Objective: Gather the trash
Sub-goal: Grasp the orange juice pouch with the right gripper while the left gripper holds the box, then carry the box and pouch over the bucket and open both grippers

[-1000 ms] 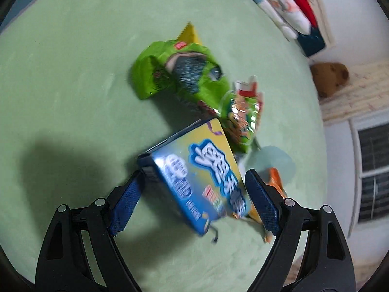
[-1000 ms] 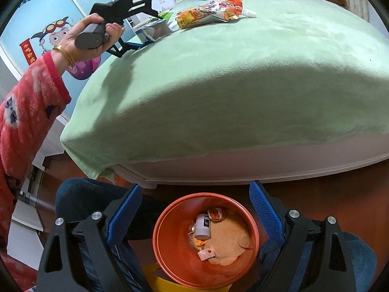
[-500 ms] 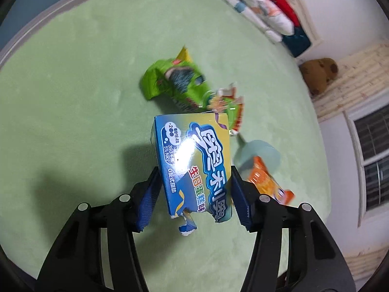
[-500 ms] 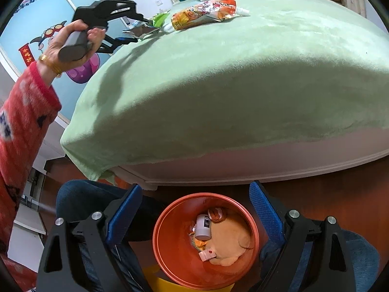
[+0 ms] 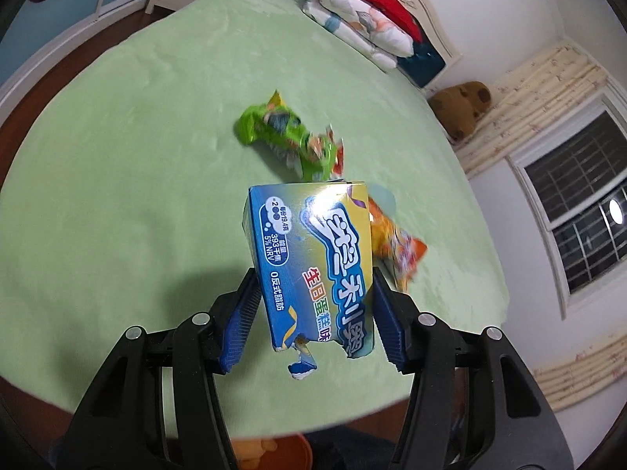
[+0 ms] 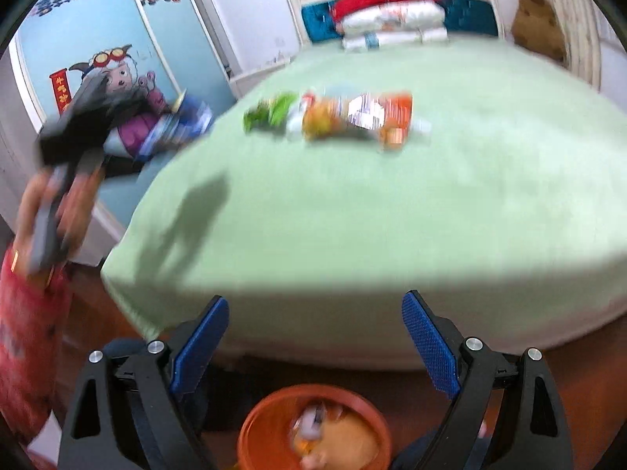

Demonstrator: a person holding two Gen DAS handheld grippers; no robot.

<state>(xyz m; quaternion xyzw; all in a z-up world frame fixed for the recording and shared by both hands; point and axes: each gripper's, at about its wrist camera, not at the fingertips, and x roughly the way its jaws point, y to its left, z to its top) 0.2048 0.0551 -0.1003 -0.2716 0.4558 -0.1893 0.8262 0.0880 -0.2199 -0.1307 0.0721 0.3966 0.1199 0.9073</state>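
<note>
My left gripper is shut on a torn blue snack box and holds it in the air above the green bed. It also shows blurred at the left of the right wrist view, with the box in it. A green wrapper and an orange wrapper lie on the bed beyond the box. My right gripper is open and empty, above an orange bin on the floor with some trash in it.
Pillows and a headboard stand at the far end of the bed. A brown plush toy sits by the window. A cartoon wardrobe door is left of the bed. The bin rim also shows at the bottom of the left wrist view.
My left gripper has closed on the blue box, lifted it off the bed and drawn it back toward the bed's edge. My right gripper has tilted up, so the bin sits lower in its view.
</note>
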